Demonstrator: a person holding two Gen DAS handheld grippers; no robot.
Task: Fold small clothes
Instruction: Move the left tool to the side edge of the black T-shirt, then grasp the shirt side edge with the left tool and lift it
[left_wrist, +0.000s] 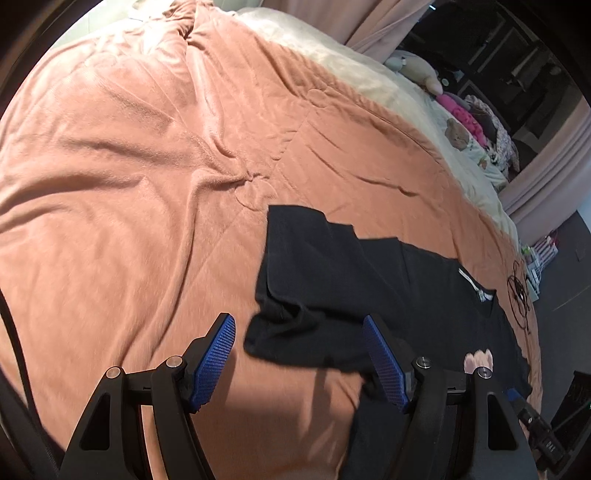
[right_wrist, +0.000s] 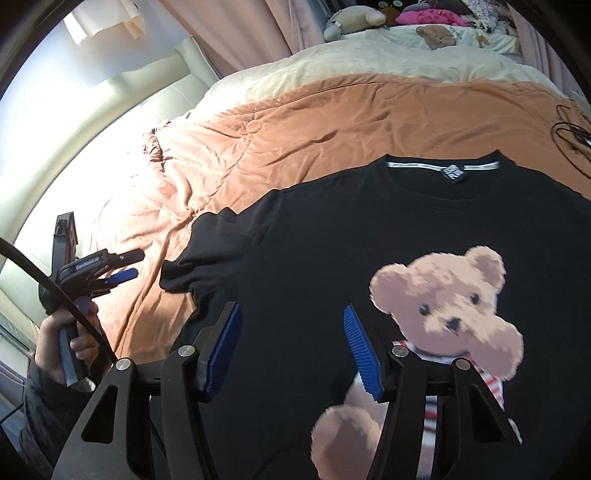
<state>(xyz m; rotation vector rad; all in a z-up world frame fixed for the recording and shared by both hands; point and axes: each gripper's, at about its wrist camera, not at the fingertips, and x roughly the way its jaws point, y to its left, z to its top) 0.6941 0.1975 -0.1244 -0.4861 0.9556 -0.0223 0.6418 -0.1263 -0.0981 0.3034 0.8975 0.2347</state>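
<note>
Hovering gaping and empty over the shirt (right_wrist: 332, 240), both tongs (left_wrist: 299, 354) (right_wrist: 293, 347) are risking bunching it by pinching two layers.

I counted one black T-shirt (right_wrist: 332, 236) with one bear print (right_wrist: 443, 314), near right on one orange quilt (left_wrist: 129, 166). Two grippers: left gripper (left_wrist: 299, 363), right gripper (right_wrist: 293, 350), two blue pads each. One hand (right_wrist: 62, 350) visible. Far right: one plush toy (right_wrist: 351, 22), one cream bear-print blanket (right_wrist: 406, 55), one cable tangle (right_wrist: 572, 133).
</note>
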